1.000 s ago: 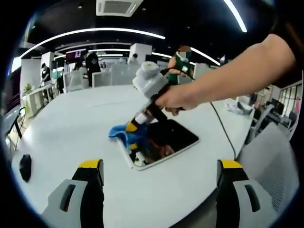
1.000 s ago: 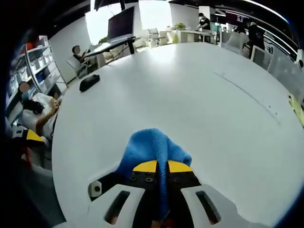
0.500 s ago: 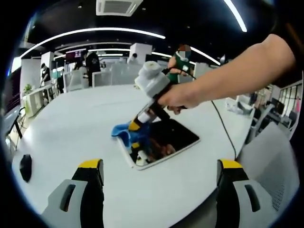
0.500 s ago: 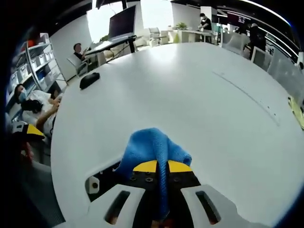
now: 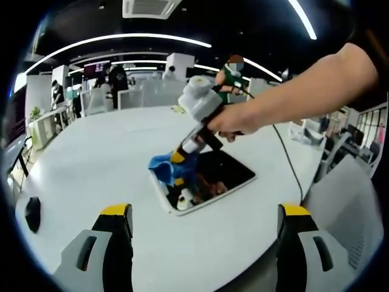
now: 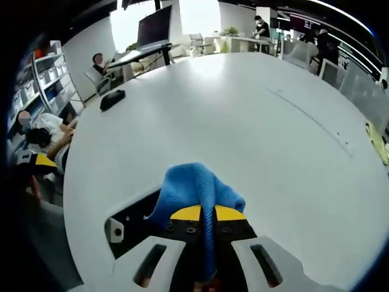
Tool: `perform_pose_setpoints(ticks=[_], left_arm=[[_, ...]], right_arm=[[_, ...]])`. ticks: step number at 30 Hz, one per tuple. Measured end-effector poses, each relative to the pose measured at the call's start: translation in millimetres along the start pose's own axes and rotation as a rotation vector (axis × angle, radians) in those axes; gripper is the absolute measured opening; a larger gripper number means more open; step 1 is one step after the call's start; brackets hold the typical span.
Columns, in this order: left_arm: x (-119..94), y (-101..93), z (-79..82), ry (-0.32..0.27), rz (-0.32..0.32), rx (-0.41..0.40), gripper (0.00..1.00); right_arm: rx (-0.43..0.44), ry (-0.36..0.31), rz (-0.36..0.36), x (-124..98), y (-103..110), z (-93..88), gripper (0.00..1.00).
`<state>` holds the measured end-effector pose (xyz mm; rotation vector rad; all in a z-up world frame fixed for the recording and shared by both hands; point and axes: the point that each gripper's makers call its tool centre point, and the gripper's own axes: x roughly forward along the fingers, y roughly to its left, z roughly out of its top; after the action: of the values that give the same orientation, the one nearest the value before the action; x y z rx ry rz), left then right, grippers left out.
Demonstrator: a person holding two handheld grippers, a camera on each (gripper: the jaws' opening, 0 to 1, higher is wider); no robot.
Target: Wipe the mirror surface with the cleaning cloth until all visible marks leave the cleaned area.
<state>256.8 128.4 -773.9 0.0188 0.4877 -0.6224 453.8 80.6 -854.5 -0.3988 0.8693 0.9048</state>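
Note:
The mirror (image 5: 222, 176), a dark glass in a white frame, lies flat on the white table (image 5: 97, 158). A hand brings my right gripper (image 5: 180, 159) down onto the mirror's left end, shut on the blue cleaning cloth (image 5: 165, 167), which rests over the frame edge. In the right gripper view the cloth (image 6: 196, 188) bulges out past the shut yellow-tipped jaws of the right gripper (image 6: 206, 213), with the mirror's (image 6: 130, 220) dark corner just below it. My left gripper (image 5: 205, 212) hovers short of the mirror, jaws wide apart and holding nothing.
A small black object (image 5: 31, 213) lies near the table's edge, also seen as a black object (image 6: 112, 99) in the right gripper view. A cable (image 5: 290, 167) trails off the table beside a grey chair (image 5: 346, 201). People and desks stand beyond the table.
The right gripper has slid the blue cloth a little to the right along the mirror's left end and tilted more upright. The left gripper has stayed put.

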Motion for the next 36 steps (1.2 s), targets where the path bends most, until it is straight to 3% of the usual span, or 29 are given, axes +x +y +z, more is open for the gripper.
perform_pose_setpoints(ticks=[13, 36], left_arm=[[-0.2, 0.7, -0.8, 0.005, 0.003, -0.002, 1.0], [0.7, 0.9, -1.6, 0.009, 0.005, -0.008, 1.0]], right_arm=[[0.001, 0.006, -0.011, -2.2, -7.9, -4.8, 0.01], [-0.005, 0.007, -0.037, -12.4, -1.7, -11.3, 0.01]])
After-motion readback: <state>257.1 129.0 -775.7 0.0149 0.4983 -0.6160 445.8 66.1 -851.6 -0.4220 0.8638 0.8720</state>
